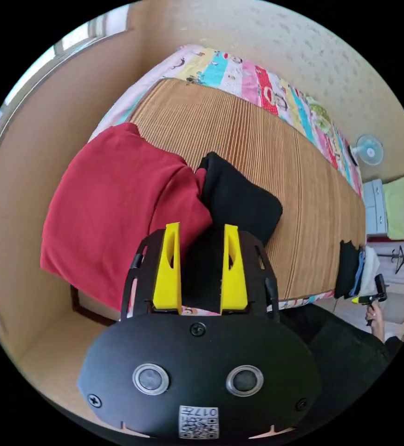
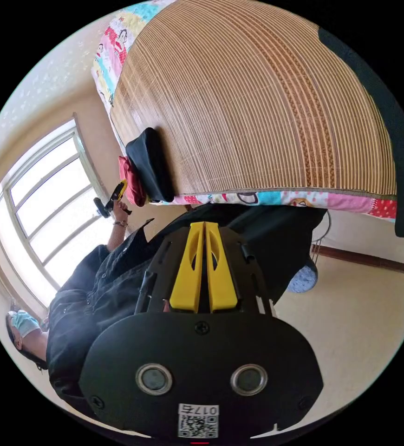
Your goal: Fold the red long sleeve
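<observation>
— While the red long-sleeve garment lay folded at the woven mat's edge beside a black folded garment, what remained?

— Apparently little: left gripper hovered, jaws apart; right gripper was closed, empty.

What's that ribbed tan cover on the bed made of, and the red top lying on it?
The mat looks like woven bamboo or reed: thin parallel slats, tan, with a faint sheen, though I can't be sure which. The red top looks like soft matte knit cloth, perhaps cotton; it folds in rounded creases and droops over the bed's edge.
</observation>
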Available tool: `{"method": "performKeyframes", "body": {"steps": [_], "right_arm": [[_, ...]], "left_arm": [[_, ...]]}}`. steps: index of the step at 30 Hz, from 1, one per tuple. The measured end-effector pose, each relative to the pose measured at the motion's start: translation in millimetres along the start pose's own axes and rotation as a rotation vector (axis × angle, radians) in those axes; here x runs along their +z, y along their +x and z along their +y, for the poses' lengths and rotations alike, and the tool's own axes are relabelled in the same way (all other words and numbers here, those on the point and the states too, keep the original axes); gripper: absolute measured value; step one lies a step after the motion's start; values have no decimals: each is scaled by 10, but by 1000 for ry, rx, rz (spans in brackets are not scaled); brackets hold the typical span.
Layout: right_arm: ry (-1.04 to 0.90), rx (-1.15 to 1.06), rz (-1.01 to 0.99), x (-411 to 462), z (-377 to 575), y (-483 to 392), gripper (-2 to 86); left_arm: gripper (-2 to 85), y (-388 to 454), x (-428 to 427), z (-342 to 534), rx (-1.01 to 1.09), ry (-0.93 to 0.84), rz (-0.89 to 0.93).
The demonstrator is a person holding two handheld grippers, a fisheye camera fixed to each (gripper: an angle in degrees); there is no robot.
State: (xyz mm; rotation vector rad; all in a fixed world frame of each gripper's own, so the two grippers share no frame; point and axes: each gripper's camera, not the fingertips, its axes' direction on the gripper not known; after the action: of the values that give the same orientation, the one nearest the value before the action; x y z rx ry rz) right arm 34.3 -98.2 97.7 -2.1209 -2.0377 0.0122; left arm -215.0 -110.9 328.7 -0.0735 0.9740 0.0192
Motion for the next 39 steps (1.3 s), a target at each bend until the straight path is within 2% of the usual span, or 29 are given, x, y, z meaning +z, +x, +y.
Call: {"method": "performKeyframes", "body": {"steps": [2,5,7,11,14,16,18,19,21,22,24,25,26,27,30,32,35,38,39], "right_arm": [[7,25,29,181,13,-28,5],[53,36,57,389,100,-67,5],[109,29,59,471,197,-95,5],[223,-89,-6,473,344,-230,7],[288,-245,-31,497,394,-412,13],[322,-374,-44,546,372,-595,24],[361,-487,-91,549,369,-760,36],[386,-573,-134,530,386,-890,47],[424,-704,-187,477,458,-1105,67],[451,-791,-204,433,541,-1263,81],[485,-926,-199,380,708,-1518,96],[500,-1002,-178,364,820,-1679,104],[504,-1034,-164,362,870,-1753,109],[510,-1087,-133,374,961,-1891,119],[545,-1224,-42,505,1204,-2171,156],[618,-1246,17,619,1312,-2245,192],[732,-1237,120,860,1339,-2251,237],[637,-1317,193,1222,1106,-2250,247],[535,-1382,165,1388,955,-2228,247]], "left_arm": [[131,81,331,-53,52,-126,-70],[73,323,505,11,186,-171,-286],[48,318,494,86,200,-177,-253],[23,211,-564,618,181,110,-43],[12,107,-1655,1290,224,438,192],[9,79,-2176,1665,346,607,354],[6,60,-2688,2114,574,808,612],[6,62,-2771,2209,638,843,679],[6,94,-2970,2595,908,983,972],[5,107,-2987,2689,984,1014,1058],[5,175,-2912,2979,1233,1121,1398],[5,206,-2853,3022,1270,1144,1480],[5,297,-2701,3057,1317,1173,1645],[4,425,-2513,3031,1333,1178,1823],[4,895,-2008,2889,1305,1079,2189],[4,1261,-1760,2921,1282,973,2268],[5,2024,-1489,3190,1413,673,2277],[8,2842,-1158,3555,1490,368,2308],[9,3115,-992,3681,1494,264,2358]]}}
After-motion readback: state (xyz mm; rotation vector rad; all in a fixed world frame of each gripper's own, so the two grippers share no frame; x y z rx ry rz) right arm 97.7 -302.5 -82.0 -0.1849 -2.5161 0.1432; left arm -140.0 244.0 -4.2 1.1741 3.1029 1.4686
